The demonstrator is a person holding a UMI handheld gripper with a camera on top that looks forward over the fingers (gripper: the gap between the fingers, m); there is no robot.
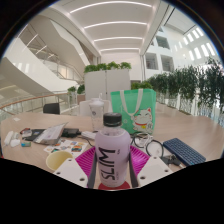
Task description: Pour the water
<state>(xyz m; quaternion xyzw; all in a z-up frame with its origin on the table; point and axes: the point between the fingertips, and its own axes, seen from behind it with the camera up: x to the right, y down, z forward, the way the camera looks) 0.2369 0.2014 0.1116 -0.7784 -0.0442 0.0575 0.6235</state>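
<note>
The gripper [111,170] is holding a clear bottle [112,152] upright between its two fingers; the pink pads [84,160] are pressing against the bottle's sides, so the jaws are pinching it. The bottle is wearing a white cap [113,121] and a label with dark lettering across its lower body. Whether water is standing inside it cannot be told through the label and the glare.

The bottle is standing over a pale table [175,125], with clutter spreading around it. Just behind it a teal bag [135,106] is sitting upright, its handles rising in front of a white planter box [107,82] that is carrying green plants [106,67]. To the right of the bottle a dark keyboard [184,150] is lying flat, with a pair of glasses [152,147] near it. To the left, papers and small items [45,133] are lying scattered, and a yellow-green object [72,147] is resting close to the left finger. A row of tall plants [190,85] is running along the right side beyond the table.
</note>
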